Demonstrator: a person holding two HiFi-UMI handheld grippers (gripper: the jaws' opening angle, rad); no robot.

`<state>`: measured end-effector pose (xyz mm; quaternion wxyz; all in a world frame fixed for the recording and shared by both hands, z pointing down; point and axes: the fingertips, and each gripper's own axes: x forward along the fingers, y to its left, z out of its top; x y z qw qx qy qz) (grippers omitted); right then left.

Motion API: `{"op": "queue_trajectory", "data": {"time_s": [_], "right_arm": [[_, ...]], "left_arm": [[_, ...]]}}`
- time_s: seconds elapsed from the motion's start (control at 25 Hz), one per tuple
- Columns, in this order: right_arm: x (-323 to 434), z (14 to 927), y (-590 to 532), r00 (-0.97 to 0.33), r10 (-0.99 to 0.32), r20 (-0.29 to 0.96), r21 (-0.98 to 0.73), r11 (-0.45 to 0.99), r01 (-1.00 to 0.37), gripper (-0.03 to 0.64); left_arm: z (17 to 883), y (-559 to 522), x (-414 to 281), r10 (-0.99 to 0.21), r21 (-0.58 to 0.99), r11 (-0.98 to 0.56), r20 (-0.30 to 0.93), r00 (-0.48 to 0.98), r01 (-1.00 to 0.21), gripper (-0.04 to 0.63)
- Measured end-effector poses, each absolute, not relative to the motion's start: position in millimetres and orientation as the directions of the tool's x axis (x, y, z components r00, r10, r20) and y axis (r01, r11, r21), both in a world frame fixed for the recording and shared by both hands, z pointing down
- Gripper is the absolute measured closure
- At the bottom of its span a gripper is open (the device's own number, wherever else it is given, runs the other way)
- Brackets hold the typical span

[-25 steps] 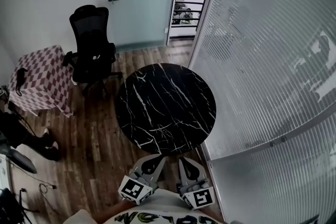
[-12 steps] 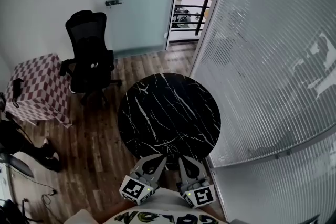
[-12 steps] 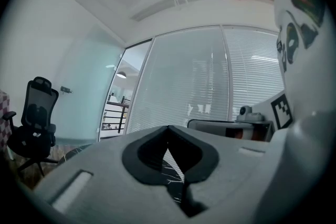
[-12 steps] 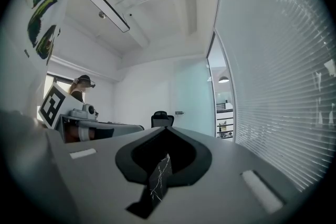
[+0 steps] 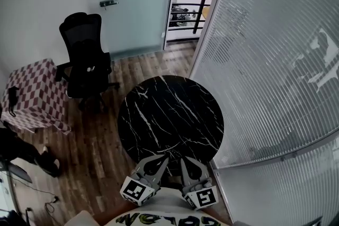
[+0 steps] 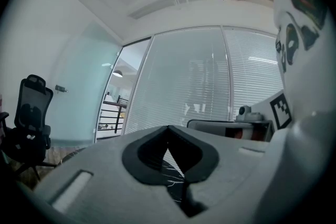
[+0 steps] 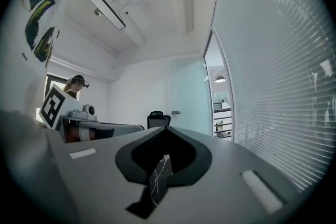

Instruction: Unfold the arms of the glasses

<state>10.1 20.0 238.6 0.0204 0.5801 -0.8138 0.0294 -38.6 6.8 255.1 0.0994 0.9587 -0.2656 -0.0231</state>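
Left tool (image 5: 162, 157): jaws clenched tip to tip, nothing between them. Right tool (image 5: 185, 159): likewise clenched and empty. I hold the two side by side, close to my body, with their tips at the near edge of the round black marble table (image 5: 169, 114). White-veined marble shows through the gap behind each pair of jaws. Glasses: I cannot tell where they are. A black office chair (image 5: 85, 55) stands beyond the table to the left, on the wood floor (image 5: 95, 140).
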Motion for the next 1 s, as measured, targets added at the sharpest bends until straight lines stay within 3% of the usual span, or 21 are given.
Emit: {"op": "queue_trajectory", "data": {"time_s": [0.64,1.0], "right_arm": [[40.1,234.8,6.2,-0.348,-0.937,0.032,-0.030,0.347,-0.937,0.615],[65.5,232.9,9.4,-0.360,-0.930,0.073,-0.036,0.358,-0.933,0.615]], "left_arm": [[260.0,-3.9,-5.5,-0.519,0.198,-0.835,0.030,0.855,-0.514,0.591],[250.8,2.7,21.0,-0.529,0.198,-0.831,0.010,0.849,-0.520,0.591]]}}
